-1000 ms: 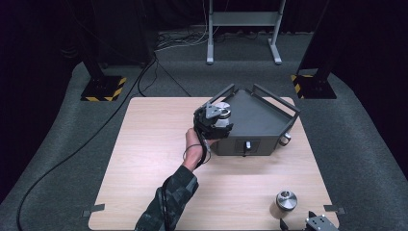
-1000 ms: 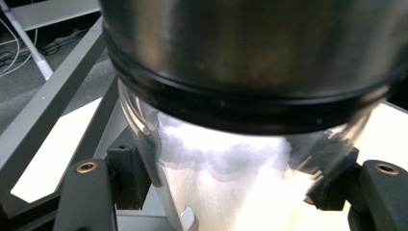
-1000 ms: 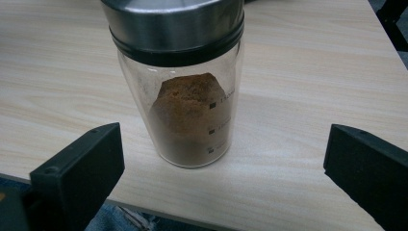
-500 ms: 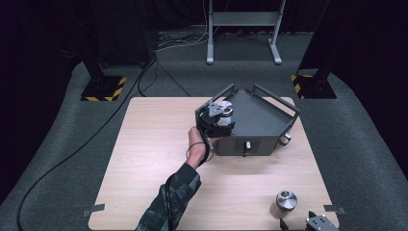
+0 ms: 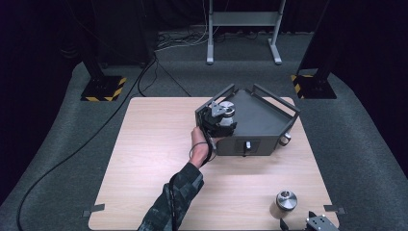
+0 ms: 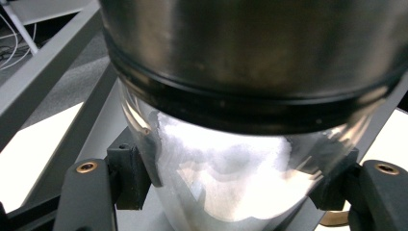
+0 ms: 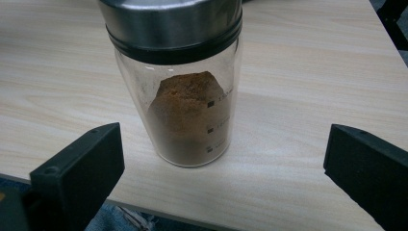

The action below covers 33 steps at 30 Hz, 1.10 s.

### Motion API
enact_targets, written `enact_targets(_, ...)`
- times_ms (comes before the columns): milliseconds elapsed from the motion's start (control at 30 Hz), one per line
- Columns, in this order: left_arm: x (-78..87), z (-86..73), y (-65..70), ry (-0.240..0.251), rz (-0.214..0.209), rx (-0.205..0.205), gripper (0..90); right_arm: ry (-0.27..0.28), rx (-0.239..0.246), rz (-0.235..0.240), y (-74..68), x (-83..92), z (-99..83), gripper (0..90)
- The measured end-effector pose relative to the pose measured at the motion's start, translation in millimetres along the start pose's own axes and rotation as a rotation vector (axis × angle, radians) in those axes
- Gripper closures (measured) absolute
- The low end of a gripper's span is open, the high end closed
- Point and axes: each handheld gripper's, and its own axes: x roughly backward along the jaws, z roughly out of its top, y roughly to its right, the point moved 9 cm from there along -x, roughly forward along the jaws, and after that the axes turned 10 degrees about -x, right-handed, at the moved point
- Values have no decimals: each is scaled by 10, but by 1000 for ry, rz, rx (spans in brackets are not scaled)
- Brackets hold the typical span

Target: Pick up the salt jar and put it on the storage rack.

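The left gripper (image 5: 217, 119) is clamping its jaws around a glass jar of white powder (image 6: 226, 178) with a metal lid, holding it over the left corner of the dark grey tray (image 5: 262, 120) on the desk (image 5: 154, 159). The right gripper (image 7: 221, 163) is resting at the desk's near right corner, its jaws standing wide apart around a jar of brown powder (image 7: 187, 120) without touching it.

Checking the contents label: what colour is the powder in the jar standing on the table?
Reddish-brown powder, in the jar; the right gripper view shows it best.
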Motion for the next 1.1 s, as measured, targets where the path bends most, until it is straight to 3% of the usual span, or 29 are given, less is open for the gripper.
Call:
enact_targets(733,-44,-53,-6,-18,-2,11,314,4,1,-4,-2,5,0,0)
enact_targets(933,-52,-71,21,-11,11,-16,314,6,-1,-4,-1,11,1,0)
enact_targets(1100,-55,-92,28,2,18,-14,314,4,3,-4,-4,5,0,0)
